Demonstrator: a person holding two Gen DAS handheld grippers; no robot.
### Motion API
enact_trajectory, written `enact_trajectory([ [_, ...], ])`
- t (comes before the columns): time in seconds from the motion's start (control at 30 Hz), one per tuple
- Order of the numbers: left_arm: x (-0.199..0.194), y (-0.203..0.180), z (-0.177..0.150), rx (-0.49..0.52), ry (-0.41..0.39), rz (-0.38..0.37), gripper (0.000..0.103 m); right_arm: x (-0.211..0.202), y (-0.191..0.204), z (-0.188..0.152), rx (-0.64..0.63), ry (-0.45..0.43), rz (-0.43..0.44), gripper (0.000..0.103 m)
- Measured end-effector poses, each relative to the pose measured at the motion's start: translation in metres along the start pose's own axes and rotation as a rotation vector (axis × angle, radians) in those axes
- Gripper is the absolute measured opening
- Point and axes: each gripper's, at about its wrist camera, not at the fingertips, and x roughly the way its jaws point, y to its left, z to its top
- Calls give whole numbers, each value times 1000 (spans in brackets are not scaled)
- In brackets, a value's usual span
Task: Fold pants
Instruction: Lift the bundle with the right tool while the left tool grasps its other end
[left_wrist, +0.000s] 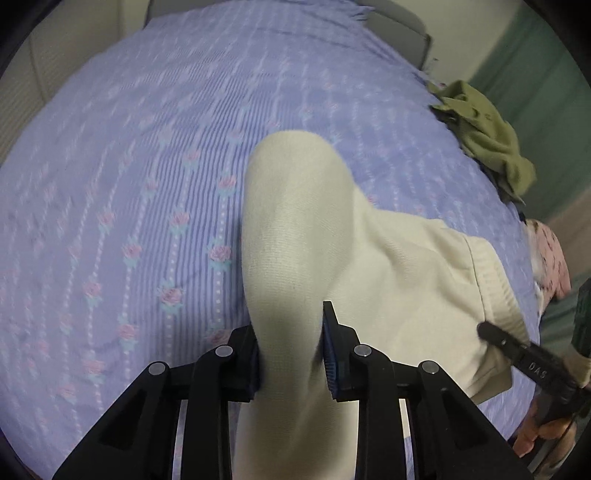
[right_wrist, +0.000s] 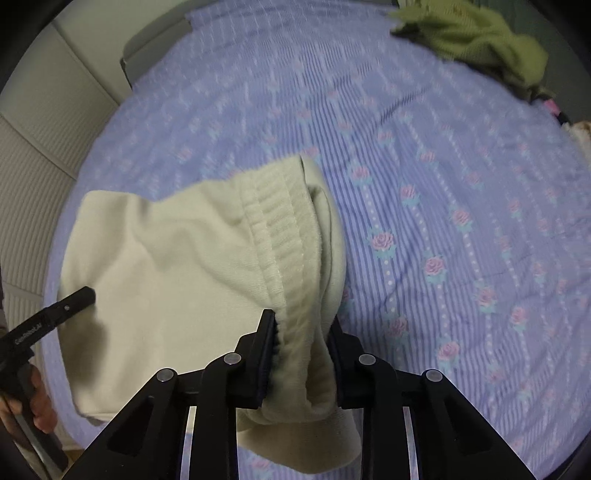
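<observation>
Nearest the lens, the left gripper (left_wrist: 290, 354) has its 2 fingers (left_wrist: 334, 354) closed on a bunched leg of the cream pants (left_wrist: 399, 266), while the right gripper (right_wrist: 301, 354) pinches the ribbed waistband (right_wrist: 280, 236) just as tightly; the garment hangs between them, partly draped on the purple floral bed (left_wrist: 129, 166). To fold well, I judge both grips should hold firm and travel together, keeping the cloth taut so the halves land edge to edge. The green garment (right_wrist: 476, 37) at the bed's far edge lies well apart.
</observation>
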Motion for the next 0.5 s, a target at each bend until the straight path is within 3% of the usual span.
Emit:
enact_trajectory([
  [0.2,-62,7,-13,53,-48,-1,27,-66,31,-33,-14,-107,12,26],
  [0.5,-163,20,-62,27,-173,104,27,-130,79,-57,-151,-187,102,26],
])
